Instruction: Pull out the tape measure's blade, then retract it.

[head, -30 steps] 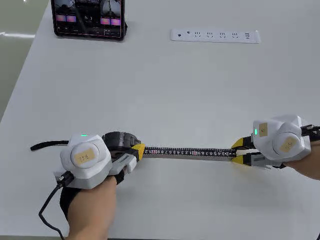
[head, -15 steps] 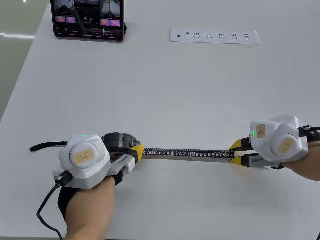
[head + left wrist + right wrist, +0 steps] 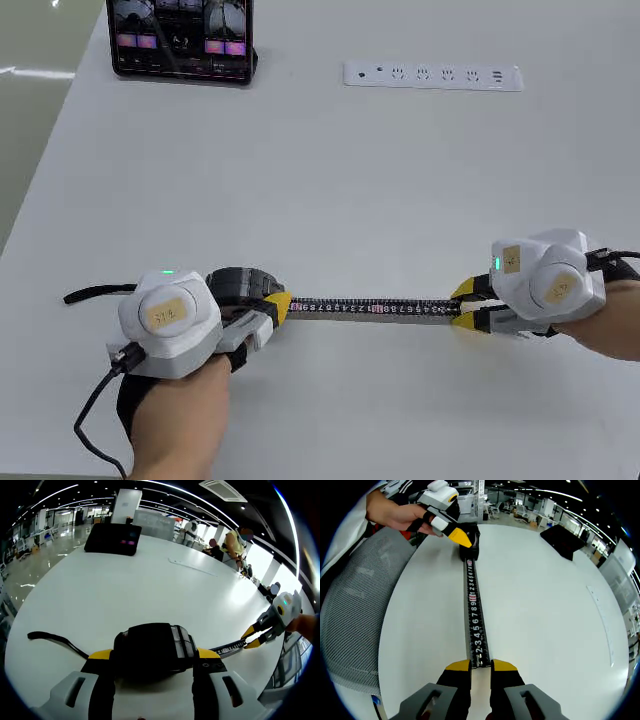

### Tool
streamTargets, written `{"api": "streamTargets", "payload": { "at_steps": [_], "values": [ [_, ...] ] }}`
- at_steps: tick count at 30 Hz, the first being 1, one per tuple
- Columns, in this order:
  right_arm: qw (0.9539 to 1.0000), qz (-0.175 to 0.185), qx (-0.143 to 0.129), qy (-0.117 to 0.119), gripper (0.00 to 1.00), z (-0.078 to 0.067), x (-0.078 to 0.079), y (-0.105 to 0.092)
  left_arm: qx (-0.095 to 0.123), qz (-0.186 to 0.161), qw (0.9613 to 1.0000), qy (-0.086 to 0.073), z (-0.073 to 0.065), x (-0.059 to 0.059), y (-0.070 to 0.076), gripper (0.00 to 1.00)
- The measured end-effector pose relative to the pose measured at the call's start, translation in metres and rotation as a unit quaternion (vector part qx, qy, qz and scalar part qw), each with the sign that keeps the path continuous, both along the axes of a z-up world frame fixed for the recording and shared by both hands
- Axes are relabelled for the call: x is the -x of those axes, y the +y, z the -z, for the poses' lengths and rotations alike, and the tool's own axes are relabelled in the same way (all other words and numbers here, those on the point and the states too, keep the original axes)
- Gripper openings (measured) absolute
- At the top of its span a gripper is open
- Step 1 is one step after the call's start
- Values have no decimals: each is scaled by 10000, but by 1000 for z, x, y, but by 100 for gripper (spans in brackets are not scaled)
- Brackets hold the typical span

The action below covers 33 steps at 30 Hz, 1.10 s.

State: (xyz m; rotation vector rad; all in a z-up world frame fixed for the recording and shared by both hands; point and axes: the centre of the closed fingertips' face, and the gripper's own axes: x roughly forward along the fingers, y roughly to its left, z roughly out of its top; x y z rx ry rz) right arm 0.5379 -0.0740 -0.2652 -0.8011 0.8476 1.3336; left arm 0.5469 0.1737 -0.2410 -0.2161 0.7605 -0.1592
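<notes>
Head view.

Item 1: left tongs (image 3: 265,315), closed around the tape measure's case (image 3: 238,283), which sits on the bench (image 3: 330,180) between the 2 jaws. A black strap (image 3: 95,292) trails off the case on the side away from the right tongs.

Item 2: right tongs (image 3: 464,305), jaws nearly together, pinching the free end of the blade (image 3: 375,307).

Item 3: the blade runs straight from the left tongs to the right tongs, low over the bench, numbers up.

Beyond both tongs, well apart: power strip (image 3: 432,74), tablet (image 3: 180,38).

Step in hand, as judged: pull-out looks done or nearly so; retraction not yet done.

Next move calls for the right tongs to travel toward the left tongs. They should hold the tip so the spring cannot whip the blade home, while the left tongs pin the case.
</notes>
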Motion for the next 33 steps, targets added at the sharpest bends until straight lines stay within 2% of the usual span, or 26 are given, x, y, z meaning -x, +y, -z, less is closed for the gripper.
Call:
{"api": "streamTargets", "payload": {
  "at_steps": [3,7,33],
  "values": [
    [9998,76,-178,68,10,-5,-2,7,20,6,10000,3,0,0,0,59],
    [9999,11,-134,46,10,-3,-3,10,33,7,10000,12,1,0,0,59],
    [9995,-93,-283,116,10,-4,-3,36,130,12,9999,24,1,0,0,59]
  ]
}}
